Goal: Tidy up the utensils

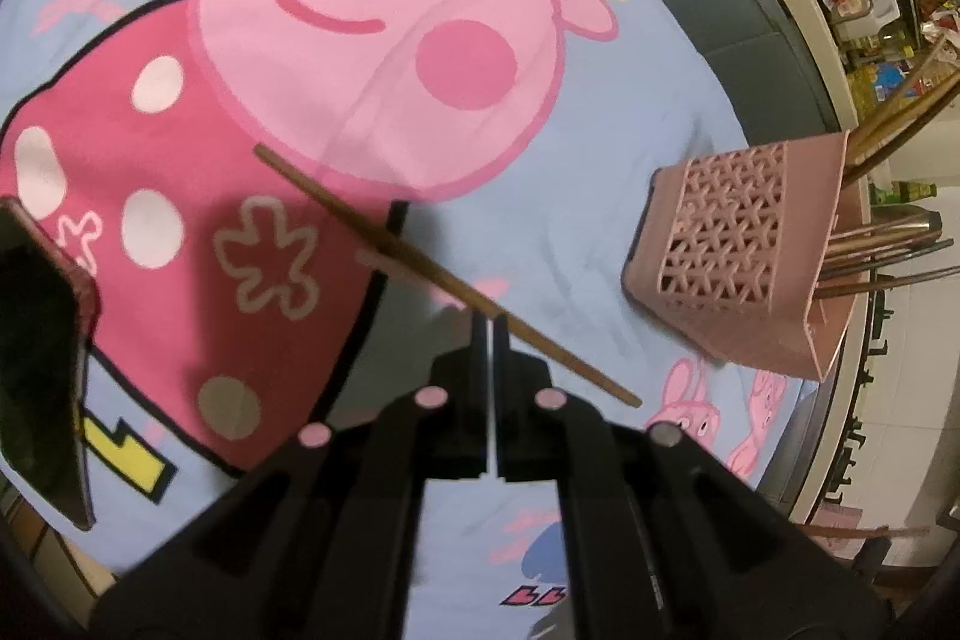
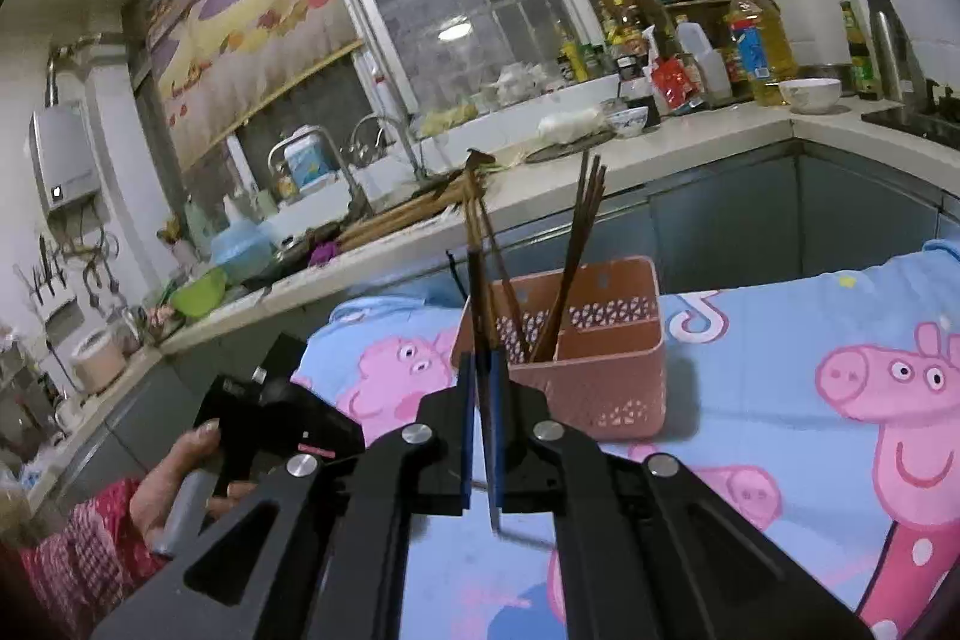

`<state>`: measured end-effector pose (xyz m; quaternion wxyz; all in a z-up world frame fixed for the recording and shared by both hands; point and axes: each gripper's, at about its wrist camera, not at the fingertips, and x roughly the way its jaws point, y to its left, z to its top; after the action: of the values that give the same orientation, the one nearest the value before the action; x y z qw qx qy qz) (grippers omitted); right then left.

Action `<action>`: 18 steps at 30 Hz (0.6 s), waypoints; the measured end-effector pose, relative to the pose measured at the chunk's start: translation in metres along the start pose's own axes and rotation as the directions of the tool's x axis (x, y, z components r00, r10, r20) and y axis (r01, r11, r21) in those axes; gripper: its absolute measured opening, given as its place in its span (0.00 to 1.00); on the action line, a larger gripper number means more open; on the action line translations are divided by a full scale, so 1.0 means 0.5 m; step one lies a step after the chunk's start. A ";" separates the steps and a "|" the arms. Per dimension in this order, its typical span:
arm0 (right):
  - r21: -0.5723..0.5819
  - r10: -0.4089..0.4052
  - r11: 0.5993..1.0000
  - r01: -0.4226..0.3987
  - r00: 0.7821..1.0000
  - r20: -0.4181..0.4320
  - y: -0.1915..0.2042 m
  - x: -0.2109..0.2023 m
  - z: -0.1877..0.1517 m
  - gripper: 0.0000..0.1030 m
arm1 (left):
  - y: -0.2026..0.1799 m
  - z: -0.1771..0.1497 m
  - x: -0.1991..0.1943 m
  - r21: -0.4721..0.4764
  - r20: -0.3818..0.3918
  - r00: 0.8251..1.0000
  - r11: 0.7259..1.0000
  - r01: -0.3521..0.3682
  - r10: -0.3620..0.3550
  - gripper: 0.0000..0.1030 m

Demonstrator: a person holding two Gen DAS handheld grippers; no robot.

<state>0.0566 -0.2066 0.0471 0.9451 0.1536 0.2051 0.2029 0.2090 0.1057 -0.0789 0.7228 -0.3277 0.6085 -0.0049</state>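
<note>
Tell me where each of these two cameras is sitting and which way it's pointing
Left wrist: sits on the left gripper, looking steeply down at the cartoon-pig cloth; its shut jaws pinch a wooden chopstick; only gripper fingers show.
Right wrist: sits on the right gripper, facing nearly level across the cloth toward the kitchen counter; jaws shut on a dark chopstick; the person's left hand shows lower left.
Shared: the pink basket holding chopsticks, and the cloth.

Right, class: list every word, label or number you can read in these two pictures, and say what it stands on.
No text reads clearly.
Oil bottle label: too blurred.
Wall heater display: too small.
Cartoon cloth: pig pictures and a note-shaped mark, no words.
</note>
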 end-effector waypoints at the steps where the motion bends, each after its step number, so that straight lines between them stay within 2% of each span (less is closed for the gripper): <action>1: 0.019 -0.003 1.000 0.003 1.000 0.012 -0.012 0.004 0.004 0.00 | -0.004 -0.001 0.002 0.004 0.000 1.000 1.000 0.000 0.000 0.01; 7: 0.056 -0.012 0.998 0.011 1.000 0.024 -0.040 0.019 0.020 0.00 | -0.027 0.005 0.022 0.018 0.002 1.000 1.000 -0.015 0.015 0.01; 12: 0.039 -0.003 0.999 0.002 1.000 0.019 -0.033 0.015 0.028 0.00 | -0.028 0.005 0.029 0.021 0.006 1.000 0.999 -0.028 0.028 0.01; 18: 0.041 0.006 0.999 -0.007 0.999 0.040 -0.028 0.004 0.059 0.00 | -0.021 0.003 0.026 0.026 -0.004 1.000 1.000 -0.006 0.006 0.01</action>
<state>0.0760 -0.2240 0.0671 0.9449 0.1777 0.1899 0.1986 0.2177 0.0929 -0.0854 0.7258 -0.3163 0.6108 -0.0114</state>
